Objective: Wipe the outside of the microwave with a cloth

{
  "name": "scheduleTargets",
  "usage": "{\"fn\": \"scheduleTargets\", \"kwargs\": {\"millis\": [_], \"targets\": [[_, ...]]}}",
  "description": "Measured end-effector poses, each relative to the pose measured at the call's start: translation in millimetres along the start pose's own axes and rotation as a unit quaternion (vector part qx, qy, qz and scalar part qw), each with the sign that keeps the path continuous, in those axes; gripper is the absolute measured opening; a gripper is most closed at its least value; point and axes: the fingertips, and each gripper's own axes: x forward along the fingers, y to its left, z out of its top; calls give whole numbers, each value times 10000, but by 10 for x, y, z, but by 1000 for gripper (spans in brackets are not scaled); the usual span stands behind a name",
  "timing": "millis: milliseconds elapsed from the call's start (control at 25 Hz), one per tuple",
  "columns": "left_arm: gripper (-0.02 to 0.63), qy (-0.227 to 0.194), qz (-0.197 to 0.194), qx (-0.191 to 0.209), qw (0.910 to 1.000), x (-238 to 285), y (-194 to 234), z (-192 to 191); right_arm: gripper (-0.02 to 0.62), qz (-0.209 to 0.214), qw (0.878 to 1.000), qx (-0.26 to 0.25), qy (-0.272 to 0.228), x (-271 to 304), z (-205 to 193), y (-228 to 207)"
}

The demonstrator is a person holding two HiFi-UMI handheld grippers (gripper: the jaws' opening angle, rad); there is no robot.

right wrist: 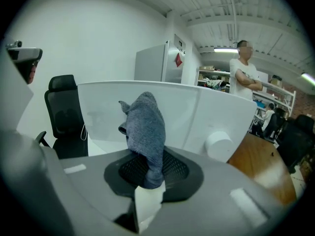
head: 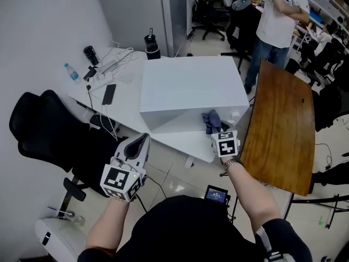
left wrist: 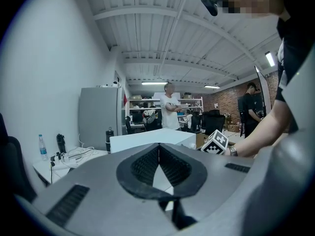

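Observation:
A white microwave (head: 191, 89) stands on a white table (head: 128, 111). My right gripper (head: 219, 131) is at its lower front right, shut on a blue-grey cloth (head: 211, 120) that hangs just before the front face. In the right gripper view the cloth (right wrist: 145, 129) stands up out of the right gripper (right wrist: 148, 175), with the microwave's front (right wrist: 108, 117) and its round knob (right wrist: 219, 145) right behind it. Whether the cloth touches the face I cannot tell. My left gripper (head: 143, 140) is shut and empty, off the table's near edge. In its own view the left gripper (left wrist: 158, 149) points at the microwave (left wrist: 147, 139).
A black office chair (head: 49, 130) stands left of the table. A brown wooden tabletop (head: 283, 124) lies to the right. A phone (head: 108, 94), cables (head: 112, 64), a water bottle (head: 71, 72) and a black flask (head: 151, 43) sit behind the microwave. A person (head: 278, 21) stands beyond.

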Motion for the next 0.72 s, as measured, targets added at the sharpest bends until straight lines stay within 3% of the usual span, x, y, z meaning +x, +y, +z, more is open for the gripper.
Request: {"fn": "scheduleTargets", "kwargs": {"millis": [720], "targets": [[5,66,-35,73,9999,518,-997,178,64,-24,9999,99,9,-399,-313,-1006]]}}
